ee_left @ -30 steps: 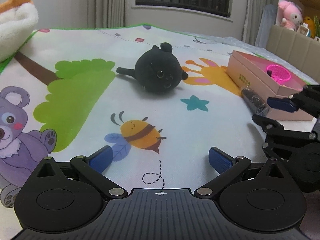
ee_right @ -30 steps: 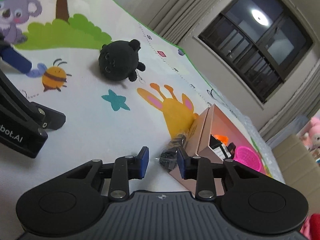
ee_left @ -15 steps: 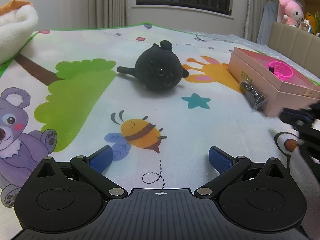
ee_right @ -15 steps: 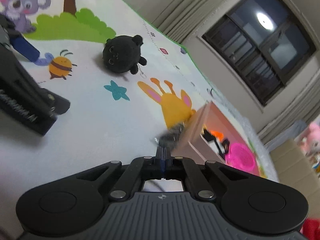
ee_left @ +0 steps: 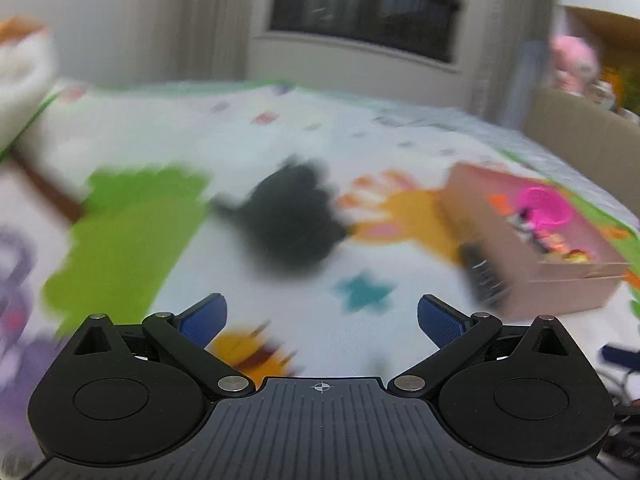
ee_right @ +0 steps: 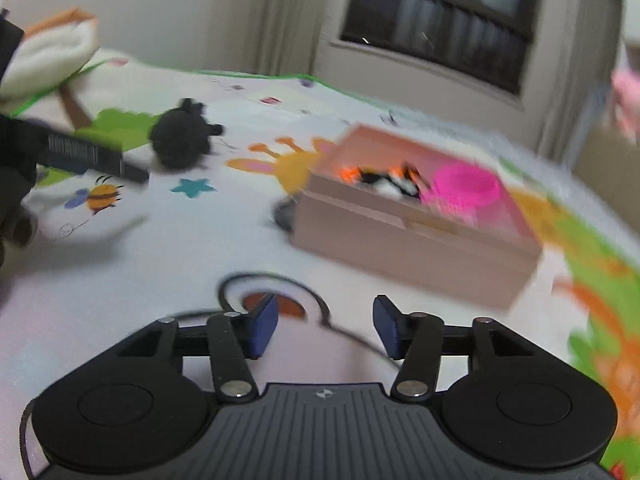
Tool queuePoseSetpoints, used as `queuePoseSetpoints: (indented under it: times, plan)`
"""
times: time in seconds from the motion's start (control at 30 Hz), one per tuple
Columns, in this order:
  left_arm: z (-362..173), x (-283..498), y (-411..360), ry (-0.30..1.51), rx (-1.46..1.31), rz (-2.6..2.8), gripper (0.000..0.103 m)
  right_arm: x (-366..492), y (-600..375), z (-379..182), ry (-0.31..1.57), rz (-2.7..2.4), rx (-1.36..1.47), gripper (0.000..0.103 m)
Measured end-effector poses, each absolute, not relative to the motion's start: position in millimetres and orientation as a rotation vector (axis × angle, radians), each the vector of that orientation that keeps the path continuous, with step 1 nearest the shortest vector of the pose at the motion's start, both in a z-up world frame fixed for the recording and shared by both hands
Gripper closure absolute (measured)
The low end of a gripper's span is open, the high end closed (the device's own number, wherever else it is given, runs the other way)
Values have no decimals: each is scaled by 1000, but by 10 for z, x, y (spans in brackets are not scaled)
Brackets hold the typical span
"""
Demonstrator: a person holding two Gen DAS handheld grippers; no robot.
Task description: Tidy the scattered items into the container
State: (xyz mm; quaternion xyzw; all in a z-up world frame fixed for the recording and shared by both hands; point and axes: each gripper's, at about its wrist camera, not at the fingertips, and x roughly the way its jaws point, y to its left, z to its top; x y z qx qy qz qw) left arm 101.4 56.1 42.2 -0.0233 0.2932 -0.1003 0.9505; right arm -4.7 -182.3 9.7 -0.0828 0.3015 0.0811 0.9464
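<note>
Left tongs (ee_left: pixel 322 316) are spread wide, empty; right tongs (ee_right: pixel 325 330) are opening, empty. Black plush (ee_left: pixel 294 226) is seen mid-frame, pink box (ee_right: pixel 416 236) at right.

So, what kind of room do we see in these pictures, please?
Probably a child's bedroom or playroom at home. A cartoon play mat covers the surface, a black plush toy lies on it, and a curtained window is behind.

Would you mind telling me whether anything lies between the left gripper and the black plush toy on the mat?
Nothing visible does: only bare play mat lies between the open left gripper and the black plush toy.
</note>
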Motion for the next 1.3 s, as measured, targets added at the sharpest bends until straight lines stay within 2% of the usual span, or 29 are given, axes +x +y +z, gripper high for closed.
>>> queuePoseSetpoints:
  times: [0.23,0.5,0.67,0.83,1.13,1.3]
  plan:
    - [290,1109,-301,582,298,-448,0,14,-2258,-16,627,191,119,23]
    - [181,1162,-570,572,451,-387,0,36,-2282,-28,622,218,154,18]
    - [170,1381,-423,625,374,-263,0,13,-2324,-26,610,223,175,13]
    - [244,1422,-398,667,305,-392,0,17,-2330,-29,613,232,182,6]
    - [113,1415,-773,646,423,-399,0,23,-2328,-34,612,237,188,4]
    - [93,1423,-684,651,427,-379,0,26,-2329,-36,613,241,193,3]
